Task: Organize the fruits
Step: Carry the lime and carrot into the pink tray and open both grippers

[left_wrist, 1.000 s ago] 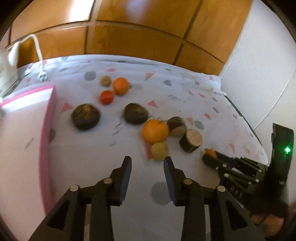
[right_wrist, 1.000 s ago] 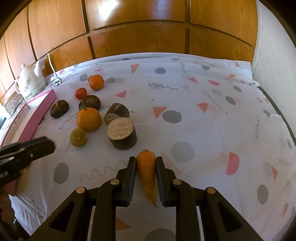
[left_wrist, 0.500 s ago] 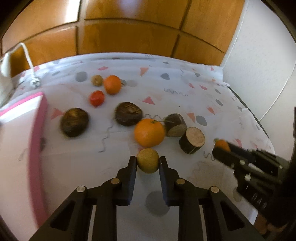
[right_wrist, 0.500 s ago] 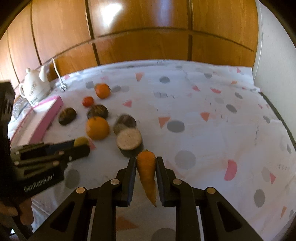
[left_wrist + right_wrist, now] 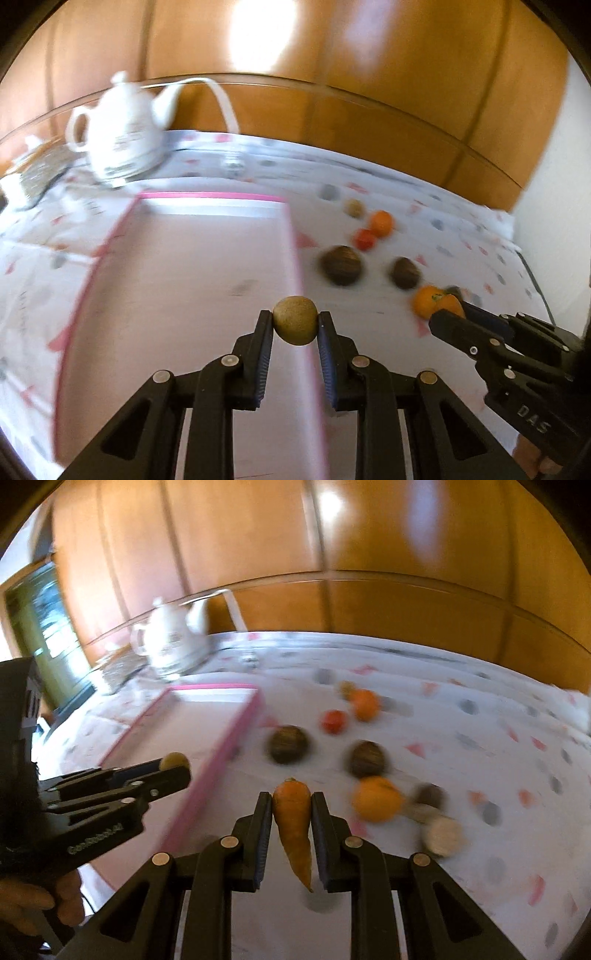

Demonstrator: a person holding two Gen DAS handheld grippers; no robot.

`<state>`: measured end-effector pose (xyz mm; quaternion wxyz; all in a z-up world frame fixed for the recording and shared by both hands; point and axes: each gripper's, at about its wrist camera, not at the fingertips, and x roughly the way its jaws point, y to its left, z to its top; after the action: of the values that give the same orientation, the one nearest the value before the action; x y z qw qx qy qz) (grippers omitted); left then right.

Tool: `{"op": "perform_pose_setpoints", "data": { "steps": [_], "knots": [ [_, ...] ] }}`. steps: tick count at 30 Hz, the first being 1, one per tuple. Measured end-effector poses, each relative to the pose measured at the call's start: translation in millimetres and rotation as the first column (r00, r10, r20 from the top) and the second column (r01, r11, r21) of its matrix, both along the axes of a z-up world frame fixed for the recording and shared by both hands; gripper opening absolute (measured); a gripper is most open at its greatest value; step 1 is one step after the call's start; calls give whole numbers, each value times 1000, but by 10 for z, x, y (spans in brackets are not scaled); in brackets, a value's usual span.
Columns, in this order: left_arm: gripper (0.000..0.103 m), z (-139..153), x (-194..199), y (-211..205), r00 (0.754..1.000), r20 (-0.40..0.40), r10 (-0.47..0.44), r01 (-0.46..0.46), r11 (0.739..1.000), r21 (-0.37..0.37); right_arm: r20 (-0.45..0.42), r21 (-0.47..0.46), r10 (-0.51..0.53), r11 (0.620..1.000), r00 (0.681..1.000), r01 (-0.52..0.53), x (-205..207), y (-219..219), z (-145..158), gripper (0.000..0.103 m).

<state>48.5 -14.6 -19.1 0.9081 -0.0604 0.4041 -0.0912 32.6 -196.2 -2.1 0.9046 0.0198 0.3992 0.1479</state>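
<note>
My left gripper (image 5: 294,325) is shut on a small round yellow-green fruit (image 5: 294,319) and holds it above the right edge of the pink-rimmed tray (image 5: 184,258). It also shows in the right wrist view (image 5: 173,766) at the left. My right gripper (image 5: 291,808) is shut on an orange carrot (image 5: 293,823), tip hanging down, above the cloth just right of the tray (image 5: 207,716). On the cloth lie a large orange (image 5: 376,803), two dark round fruits (image 5: 288,743) (image 5: 367,758), a red tomato (image 5: 334,720) and a smaller orange (image 5: 365,703).
A white teapot (image 5: 118,144) with a white cable stands behind the tray. A cut dark log-shaped piece (image 5: 441,834) lies at the right of the large orange. Wood panels back the table, a white wall (image 5: 554,184) is at the right.
My left gripper closed on the yellow-green fruit, lifted it and swung left over the tray. My right gripper carried the carrot left toward the tray.
</note>
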Motion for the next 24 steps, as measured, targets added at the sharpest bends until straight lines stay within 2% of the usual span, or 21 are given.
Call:
{"op": "perform_pose_setpoints", "data": {
  "steps": [3,10,11,14,15,17,20,22,24],
  "knots": [
    [25,-21,-30,290,997,-1,73,-73,997,4,-9,22,75,997,997,-75,98,324,22,21],
    [26,-85,-120,782,980,-1,200,-200,980,16,-48,49,159,986,986,-156,281,837,2,21],
    [31,-90,-135,832,978,-2,211,-211,977,12,-55,57,169,984,984,-166,307,914,4,21],
    [60,-88,-186,948,969,4,246,-246,969,5,-53,59,193,980,980,-190,362,1092,13,22],
    [66,-75,-208,972,965,13,260,-260,966,6,-54,54,198,979,979,-195,382,1153,13,27],
    [68,-44,-223,1010,958,27,285,-285,958,11,-53,52,202,979,978,-199,402,1226,17,39],
    [74,-36,-224,1049,954,19,301,-301,954,7,-51,49,180,983,982,-178,382,1239,6,48],
    [75,-39,-238,1050,953,19,304,-304,953,-3,-43,42,161,986,986,-159,342,1191,3,60],
    [75,-23,-251,1016,953,25,302,-302,953,8,-35,41,146,989,989,-145,303,1138,6,63]
  ]
}}
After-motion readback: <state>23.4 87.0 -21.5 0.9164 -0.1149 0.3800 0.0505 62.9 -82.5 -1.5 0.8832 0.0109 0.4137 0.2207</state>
